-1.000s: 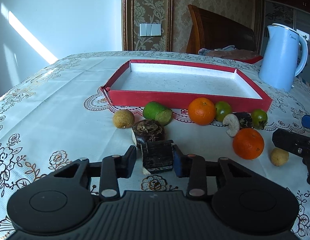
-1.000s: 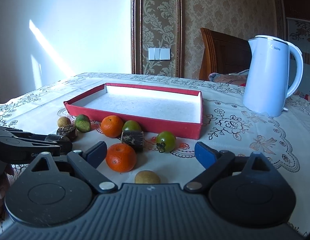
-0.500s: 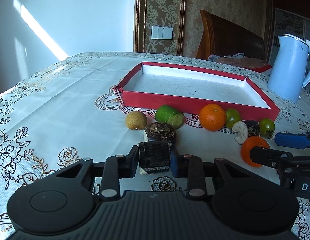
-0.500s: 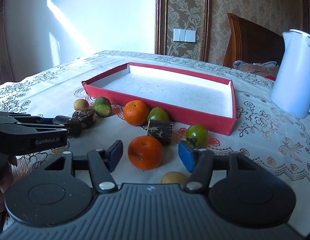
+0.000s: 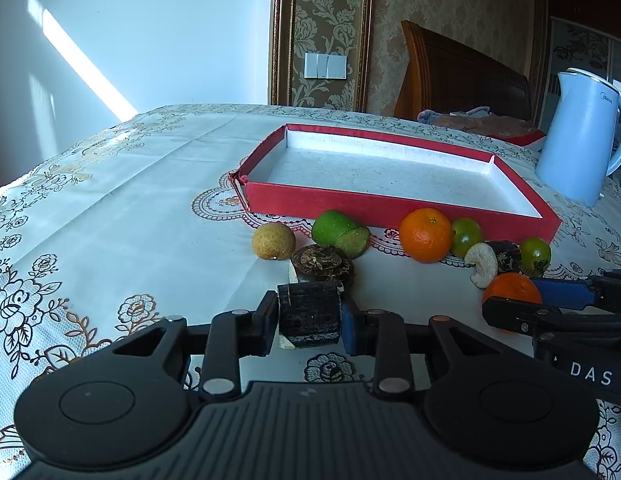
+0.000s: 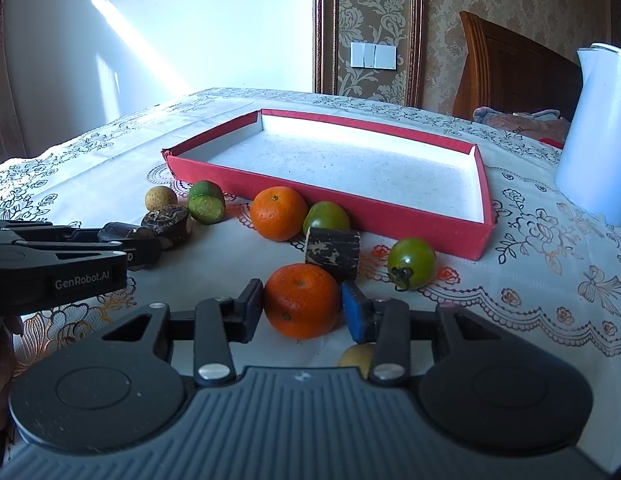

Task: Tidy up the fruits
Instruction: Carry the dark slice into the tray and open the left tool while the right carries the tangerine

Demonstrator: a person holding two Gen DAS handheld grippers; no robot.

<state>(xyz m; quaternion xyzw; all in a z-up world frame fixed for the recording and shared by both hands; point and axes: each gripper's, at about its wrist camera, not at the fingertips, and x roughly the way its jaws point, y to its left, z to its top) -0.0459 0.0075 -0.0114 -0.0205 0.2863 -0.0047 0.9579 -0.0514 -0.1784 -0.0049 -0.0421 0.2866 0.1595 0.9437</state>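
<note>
We saw the near tangerine (image 6: pixel 300 300) on the desk (image 6: pixel 530 292), just in front of the red tray (image 6: pixel 326 200); the right hand-held gripper (image 6: pixel 302 308) had just been closing, its pads against the fruit's sides. The left hand-held gripper (image 5: pixel 310 314) was clamped on a dark cut block (image 5: pixel 309 314), low over the cloth. Another tangerine (image 6: pixel 278 218), green tomatoes (image 6: pixel 411 263), a cut lime (image 6: pixel 205 201) and a longan (image 6: pixel 161 197) lay along the tray's front wall.

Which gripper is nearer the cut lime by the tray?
Left. The left gripper, clamped on a dark chunk, sits just in front of the lime. The right gripper, closing on an orange, is farther off to the side.
</note>
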